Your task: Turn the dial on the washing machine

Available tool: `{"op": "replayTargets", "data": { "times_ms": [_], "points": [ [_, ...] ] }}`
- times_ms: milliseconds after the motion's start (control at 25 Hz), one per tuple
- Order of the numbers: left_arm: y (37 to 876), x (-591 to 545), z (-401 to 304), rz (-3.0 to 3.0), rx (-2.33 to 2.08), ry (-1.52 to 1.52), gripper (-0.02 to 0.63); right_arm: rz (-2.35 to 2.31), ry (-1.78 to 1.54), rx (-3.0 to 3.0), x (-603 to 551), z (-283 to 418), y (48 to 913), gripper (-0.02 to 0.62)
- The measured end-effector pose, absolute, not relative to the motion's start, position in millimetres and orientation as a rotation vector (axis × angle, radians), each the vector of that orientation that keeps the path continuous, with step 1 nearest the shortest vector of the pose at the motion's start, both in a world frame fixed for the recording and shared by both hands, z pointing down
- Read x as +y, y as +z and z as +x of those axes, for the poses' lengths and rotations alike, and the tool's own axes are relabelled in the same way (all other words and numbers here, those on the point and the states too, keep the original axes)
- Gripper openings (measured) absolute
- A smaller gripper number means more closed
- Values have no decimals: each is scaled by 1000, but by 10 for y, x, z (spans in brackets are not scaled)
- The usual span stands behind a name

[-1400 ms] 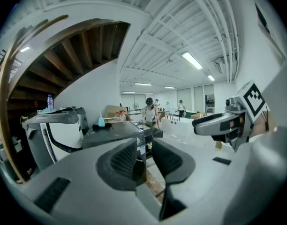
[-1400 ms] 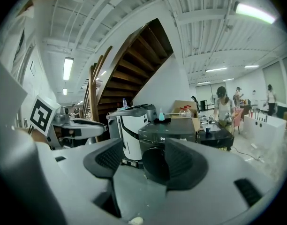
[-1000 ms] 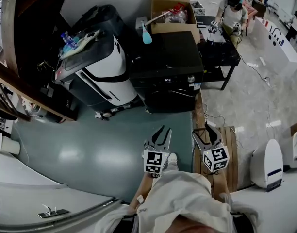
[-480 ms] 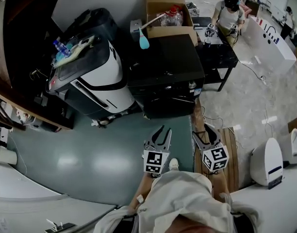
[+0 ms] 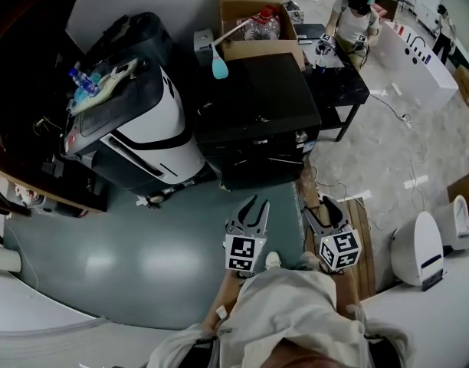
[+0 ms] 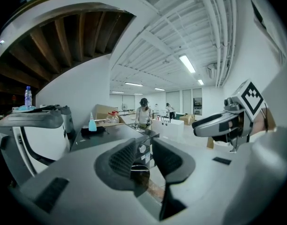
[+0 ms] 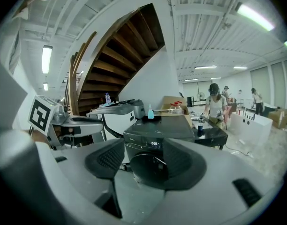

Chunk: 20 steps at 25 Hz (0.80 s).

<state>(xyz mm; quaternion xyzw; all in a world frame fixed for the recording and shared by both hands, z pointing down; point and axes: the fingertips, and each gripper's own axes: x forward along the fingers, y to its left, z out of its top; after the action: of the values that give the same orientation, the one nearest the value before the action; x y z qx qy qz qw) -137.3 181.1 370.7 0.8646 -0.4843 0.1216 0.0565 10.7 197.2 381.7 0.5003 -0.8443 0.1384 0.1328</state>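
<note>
Your left tool (image 5: pixel 255 205) sits low in front of you, its jaws only a narrow way apart and gripping nothing. In the left gripper view the two dark ribbed pads (image 6: pixel 122 159) stand either side of a slim gap. Your right tool (image 5: pixel 319 205) hangs just beside it at the same height. Its jaws are closing, a gap remains between them, and nothing lies in it. Both tools point forward over the grey-green floor (image 5: pixel 142 244), the right one above a strip of wooden boards (image 5: pixel 365 232).

Ahead of you, well apart from both tools, stands the black washing machine (image 5: pixel 257 102). Its dial (image 5: pixel 301 136) is the small silver knob at the right end of the front panel, and neither tool touches it. Through the gap of the left tool you see that dial (image 6: pixel 142 148) far off. Through the right tool's gap you see the machine's round door (image 7: pixel 150 168) and lit display (image 7: pixel 156 144).

A teal bottle (image 5: pixel 220 67) stands at the back left of the machine's top, with a cardboard box (image 5: pixel 246 14) behind it. A tilted white-and-black appliance (image 5: pixel 146 113) sits to the machine's left. A black bench (image 5: pixel 338 83) stands to its right, with a person (image 5: pixel 349 18) at the far side
</note>
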Motion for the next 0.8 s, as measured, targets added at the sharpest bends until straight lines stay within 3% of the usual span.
{"op": "replayTargets", "data": {
  "times_ms": [800],
  "points": [
    [3817, 1067, -1266, 2593, -1475, 393, 107, 1424, 439, -2448, 1177, 204, 3954, 249]
  ]
}}
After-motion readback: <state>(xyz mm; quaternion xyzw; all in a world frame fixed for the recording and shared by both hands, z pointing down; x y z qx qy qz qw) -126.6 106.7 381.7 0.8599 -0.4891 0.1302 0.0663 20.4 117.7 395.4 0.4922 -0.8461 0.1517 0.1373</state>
